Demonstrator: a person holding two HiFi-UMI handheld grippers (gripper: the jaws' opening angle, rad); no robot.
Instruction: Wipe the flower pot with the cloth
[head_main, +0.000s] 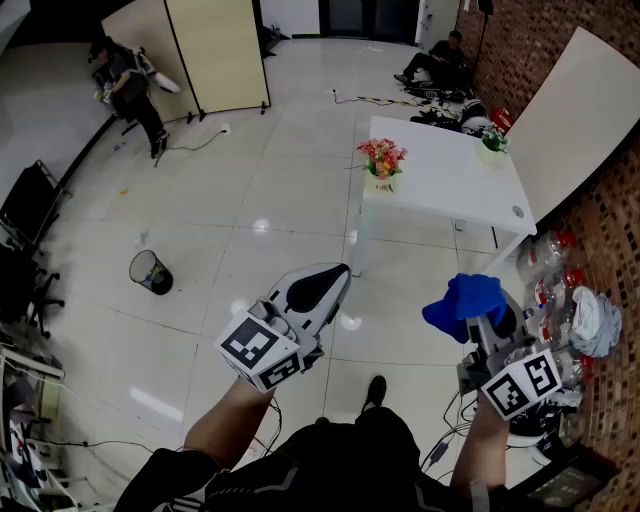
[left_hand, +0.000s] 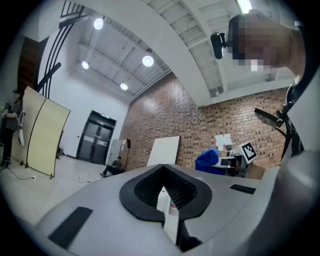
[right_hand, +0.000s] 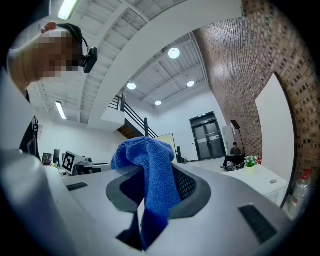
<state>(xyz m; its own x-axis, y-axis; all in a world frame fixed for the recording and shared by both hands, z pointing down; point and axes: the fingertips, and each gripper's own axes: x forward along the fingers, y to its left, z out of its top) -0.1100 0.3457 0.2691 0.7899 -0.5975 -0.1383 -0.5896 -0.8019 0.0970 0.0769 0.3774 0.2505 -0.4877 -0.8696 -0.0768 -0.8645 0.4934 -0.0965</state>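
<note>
Both grippers are up in the lower half of the head view, held out over the shiny white floor (head_main: 250, 200). The left gripper (head_main: 338, 275) sits at lower centre, and the left gripper view shows its jaws pressed together with nothing between them. At lower right, the right gripper (head_main: 478, 318) is clamped on the blue cloth (head_main: 463, 302). The cloth bunches up above the jaws and, in the right gripper view, drapes down between them. The flower pot (head_main: 382, 182), cream with red and pink blooms, stands in the upper centre of the frame on the left corner of the white table (head_main: 450, 190), well apart from both grippers. A black wastebasket (head_main: 150, 271) sits on the floor at left.
</note>
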